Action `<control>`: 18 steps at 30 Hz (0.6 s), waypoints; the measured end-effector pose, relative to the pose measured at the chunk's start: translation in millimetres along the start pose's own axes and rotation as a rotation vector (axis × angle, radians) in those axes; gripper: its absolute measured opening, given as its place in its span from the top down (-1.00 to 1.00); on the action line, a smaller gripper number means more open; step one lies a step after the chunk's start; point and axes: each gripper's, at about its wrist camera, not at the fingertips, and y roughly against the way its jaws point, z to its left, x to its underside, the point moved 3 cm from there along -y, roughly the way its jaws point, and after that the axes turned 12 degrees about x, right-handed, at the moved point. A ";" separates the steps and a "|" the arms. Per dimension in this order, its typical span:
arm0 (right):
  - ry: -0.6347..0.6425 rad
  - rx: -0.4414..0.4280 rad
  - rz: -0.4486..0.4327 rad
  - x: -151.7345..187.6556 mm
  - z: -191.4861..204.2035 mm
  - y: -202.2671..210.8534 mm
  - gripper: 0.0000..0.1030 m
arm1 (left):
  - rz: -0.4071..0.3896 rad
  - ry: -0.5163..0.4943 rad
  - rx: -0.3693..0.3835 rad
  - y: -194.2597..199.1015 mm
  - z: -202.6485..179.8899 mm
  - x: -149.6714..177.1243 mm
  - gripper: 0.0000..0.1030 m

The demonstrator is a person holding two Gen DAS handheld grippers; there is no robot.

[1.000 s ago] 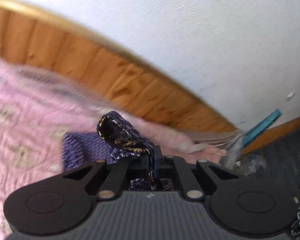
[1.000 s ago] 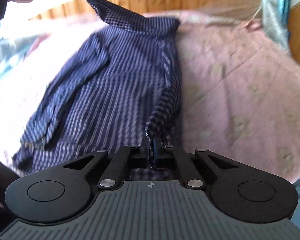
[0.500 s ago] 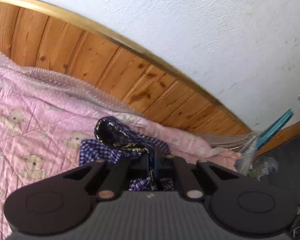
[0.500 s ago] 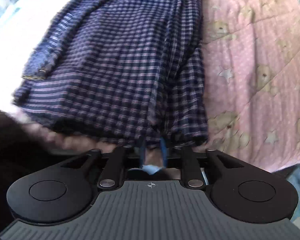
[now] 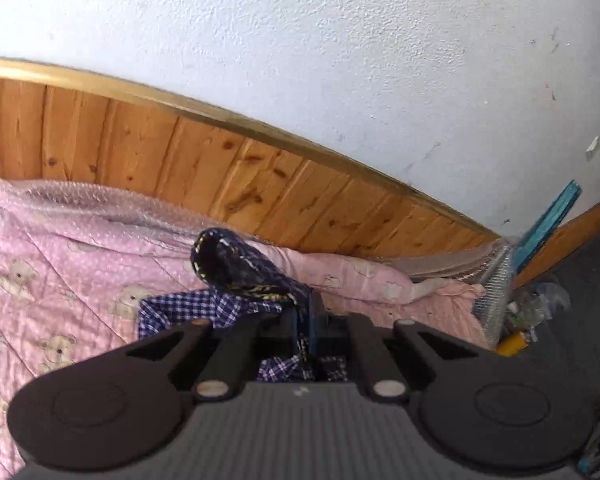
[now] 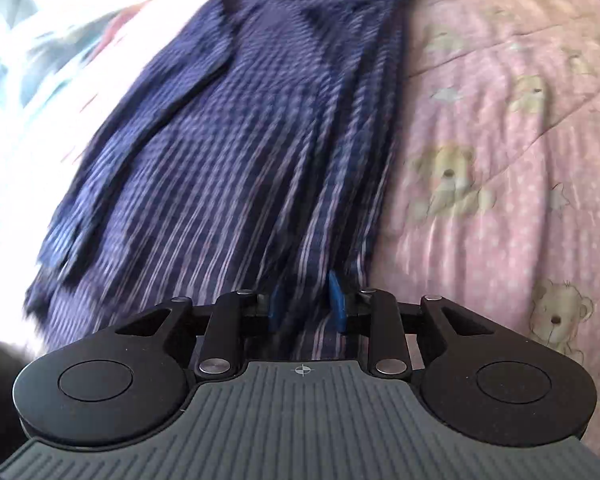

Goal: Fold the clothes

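Navy checked shirt (image 6: 236, 152), spread lengthwise on the pink teddy-bear quilt (image 6: 500, 128) of the bed, running from the right tool (image 6: 305, 300) at 6 o'clock up toward 12 o'clock; a sleeve lies along its edge toward 9 o'clock. In the left wrist view a bunched end of the same shirt (image 5: 236, 268) rises from the left tool (image 5: 306, 322), whose jaws are closed tight on the fabric, a yellow-stitched hem curling over toward 11 o'clock. The right tool's jaws have just been opening: a second ago they were pinched on a fold of the shirt, and now the blue pads (image 6: 336, 300) stand partly apart with the cloth lying between and beneath them, not pressed. The right view has also dropped closer to the hem, so the raised far end seen earlier is out of frame. The left view has steadied from blur, and the lifted cloth sits much as before. Beyond the quilt, at 12 o'clock, a wooden headboard (image 5: 180, 160) meets a white wall (image 5: 340, 60); bubble wrap (image 5: 80, 200) lies along the quilt's far edge.
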 end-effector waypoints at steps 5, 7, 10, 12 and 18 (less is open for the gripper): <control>-0.044 -0.068 -0.092 -74.0 -54.2 10.0 0.43 | -0.005 -0.125 -0.046 2.4 -39.9 5.0 0.89; -0.083 -0.083 -0.182 -130.3 -79.6 5.4 0.41 | -0.004 -0.150 -0.071 6.3 -57.6 14.8 0.89; -0.097 -0.073 -0.282 -226.8 -106.0 -23.0 0.39 | -0.035 -0.136 -0.081 20.7 -77.2 28.8 0.89; -0.073 -0.063 -0.307 -284.3 -114.0 -52.6 0.39 | -0.059 -0.104 -0.067 31.9 -85.5 35.5 0.89; 0.021 -0.067 -0.273 -382.9 -105.4 -149.6 0.39 | -0.087 -0.045 -0.073 40.1 -99.2 48.8 0.89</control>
